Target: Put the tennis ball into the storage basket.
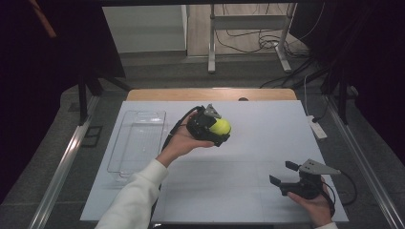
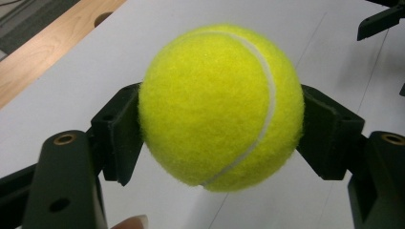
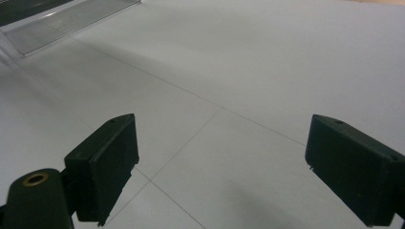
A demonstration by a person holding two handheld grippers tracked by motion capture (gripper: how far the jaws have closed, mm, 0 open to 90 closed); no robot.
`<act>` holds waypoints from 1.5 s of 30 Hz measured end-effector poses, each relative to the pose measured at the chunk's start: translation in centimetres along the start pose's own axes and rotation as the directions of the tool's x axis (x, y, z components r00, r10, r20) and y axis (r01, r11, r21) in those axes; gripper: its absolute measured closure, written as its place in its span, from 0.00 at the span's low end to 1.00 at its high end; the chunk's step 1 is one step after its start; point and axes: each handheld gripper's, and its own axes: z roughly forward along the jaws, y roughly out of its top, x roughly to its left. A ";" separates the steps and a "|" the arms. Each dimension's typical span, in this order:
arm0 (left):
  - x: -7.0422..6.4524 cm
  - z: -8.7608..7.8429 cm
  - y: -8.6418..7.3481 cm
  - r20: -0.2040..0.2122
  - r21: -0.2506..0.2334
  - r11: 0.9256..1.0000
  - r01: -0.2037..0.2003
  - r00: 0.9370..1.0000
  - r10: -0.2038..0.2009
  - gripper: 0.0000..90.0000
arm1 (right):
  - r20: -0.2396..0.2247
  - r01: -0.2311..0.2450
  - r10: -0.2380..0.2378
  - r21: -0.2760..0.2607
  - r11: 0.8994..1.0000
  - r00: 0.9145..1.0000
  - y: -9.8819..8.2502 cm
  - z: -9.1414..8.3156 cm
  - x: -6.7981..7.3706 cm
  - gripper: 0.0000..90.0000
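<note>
A yellow tennis ball (image 1: pixel 221 126) is held above the middle of the white table top, with my left gripper (image 1: pixel 217 128) shut on it. In the left gripper view the ball (image 2: pixel 220 105) sits squeezed between the two black pads (image 2: pixel 119 136), its white seam curving down the right side. My right gripper (image 1: pixel 282 172) rests near the table's front right corner, open, jaws pointing left with nothing between them. The right gripper view shows my right gripper (image 3: pixel 239 167) standing wide apart over bare white table (image 3: pixel 229 71).
A clear plastic tray (image 1: pixel 137 142) lies empty on the left part of the table. A strip of wooden table edge (image 1: pixel 210 94) runs along the back. A white remote-like object (image 1: pixel 317 128) lies by the right edge. Cables and a metal stand lie on the floor beyond.
</note>
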 end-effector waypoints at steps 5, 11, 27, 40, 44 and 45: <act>0.2 -0.1 -0.1 -0.003 -0.007 1.000 0.005 1.000 -0.005 0.29 | 0.000 0.000 0.000 0.000 1.000 1.000 0.0 0.0 0.0 0.12; 0.2 -0.3 -0.1 -0.007 -0.012 1.000 0.006 1.000 -0.006 0.29 | -0.001 -0.001 0.001 -0.001 1.000 1.000 0.0 0.0 0.0 0.12; 0.6 -1.1 -0.4 -0.024 -0.051 0.999 0.017 1.000 -0.018 0.29 | 0.001 -0.002 0.002 -0.003 1.000 1.000 0.0 0.0 0.0 0.12; 1.0 -1.8 -0.7 -0.039 -0.063 0.998 0.024 0.999 -0.027 0.29 | 0.001 -0.002 0.002 -0.004 1.000 1.000 0.0 -0.1 -0.1 0.12; 1.4 -2.0 -0.9 -0.050 -0.068 0.997 0.035 0.998 -0.039 0.29 | 0.000 -0.001 0.001 -0.001 1.000 1.000 0.0 0.0 0.0 0.12; 1.4 -2.0 -0.9 -0.050 -0.068 0.997 0.035 0.998 -0.039 0.29 | 0.000 -0.001 0.001 -0.001 1.000 1.000 0.0 0.0 0.0 0.12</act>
